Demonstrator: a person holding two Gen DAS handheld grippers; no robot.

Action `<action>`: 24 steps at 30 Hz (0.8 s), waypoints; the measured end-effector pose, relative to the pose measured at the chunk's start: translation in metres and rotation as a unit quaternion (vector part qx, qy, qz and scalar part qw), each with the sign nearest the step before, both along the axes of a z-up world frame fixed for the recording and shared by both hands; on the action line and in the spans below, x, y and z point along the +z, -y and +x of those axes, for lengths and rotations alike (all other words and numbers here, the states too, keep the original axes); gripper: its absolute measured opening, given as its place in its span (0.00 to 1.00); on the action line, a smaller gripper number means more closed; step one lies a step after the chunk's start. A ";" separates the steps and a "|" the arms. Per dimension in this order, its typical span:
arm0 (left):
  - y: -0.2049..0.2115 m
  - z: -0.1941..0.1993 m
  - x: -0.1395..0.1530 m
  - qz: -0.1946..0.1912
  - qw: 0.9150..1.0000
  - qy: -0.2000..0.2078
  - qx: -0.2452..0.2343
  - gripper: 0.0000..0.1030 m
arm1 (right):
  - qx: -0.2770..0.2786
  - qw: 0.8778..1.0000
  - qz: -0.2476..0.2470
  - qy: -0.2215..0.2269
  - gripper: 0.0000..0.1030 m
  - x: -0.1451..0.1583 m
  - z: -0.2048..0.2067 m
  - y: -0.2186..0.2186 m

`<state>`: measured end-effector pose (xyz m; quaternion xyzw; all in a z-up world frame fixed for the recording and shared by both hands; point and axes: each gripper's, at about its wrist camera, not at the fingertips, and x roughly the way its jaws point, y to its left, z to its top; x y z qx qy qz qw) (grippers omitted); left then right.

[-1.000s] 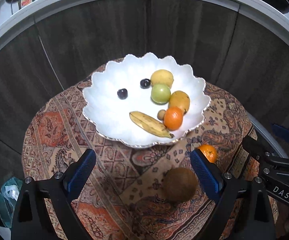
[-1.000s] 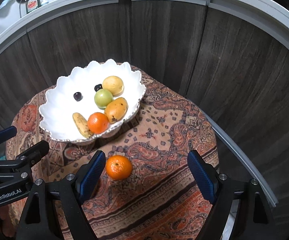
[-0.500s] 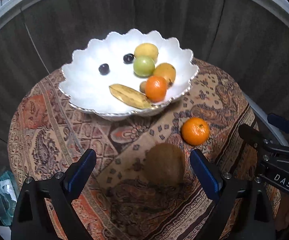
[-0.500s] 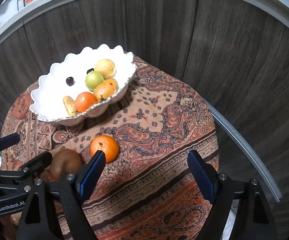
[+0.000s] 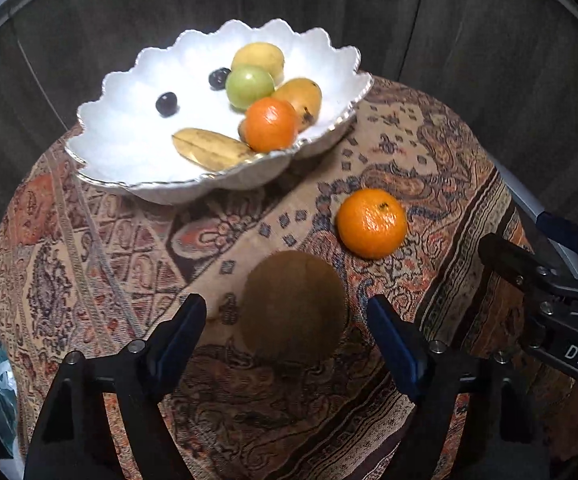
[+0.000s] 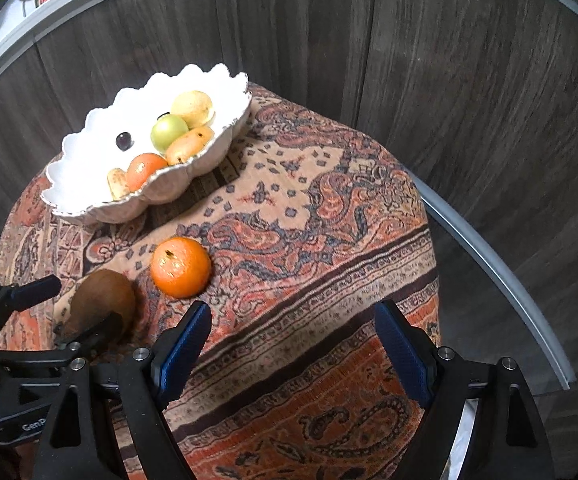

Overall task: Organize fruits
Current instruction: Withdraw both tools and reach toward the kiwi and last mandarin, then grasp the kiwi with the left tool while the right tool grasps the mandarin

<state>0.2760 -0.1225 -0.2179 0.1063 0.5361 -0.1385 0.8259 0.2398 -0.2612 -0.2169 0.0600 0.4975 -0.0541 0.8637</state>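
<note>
A brown kiwi (image 5: 293, 306) lies on the patterned cloth between the blue pads of my left gripper (image 5: 287, 330), whose jaws are closing; gaps still show on both sides of the fruit. A loose orange (image 5: 371, 224) sits just beyond it to the right. In the right wrist view the same orange (image 6: 181, 267) lies just beyond the left pad, and my right gripper (image 6: 291, 340) stands open over bare cloth. The kiwi (image 6: 103, 300) and the left gripper's fingers (image 6: 35, 292) show at lower left. The white scalloped bowl (image 5: 129, 156) holds an orange, a banana, a green fruit, yellow fruits and two dark berries.
The small round table (image 6: 329, 240) is covered by a paisley cloth and stands against dark wood panels (image 6: 449, 80). A pale rail (image 6: 501, 280) curves past its right edge. The right gripper's body (image 5: 549, 300) shows at the right of the left wrist view.
Both grippers have come down closer to the table. The left gripper's pads have narrowed and now flank the kiwi. The orange has drawn nearer to the right gripper's left pad.
</note>
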 end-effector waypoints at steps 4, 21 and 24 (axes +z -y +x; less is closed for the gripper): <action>0.006 -0.001 -0.010 0.007 1.000 -0.008 -0.012 0.65 | -0.003 1.000 0.003 -0.006 0.82 -0.006 -0.002 0.002; 0.003 0.001 -0.017 0.018 1.000 -0.003 -0.017 0.53 | 0.002 1.000 0.001 -0.008 0.82 -0.008 0.000 0.000; -0.003 -0.001 -0.014 0.012 1.000 -0.008 -0.012 0.53 | 0.006 1.000 0.001 -0.002 0.82 -0.002 0.002 -0.004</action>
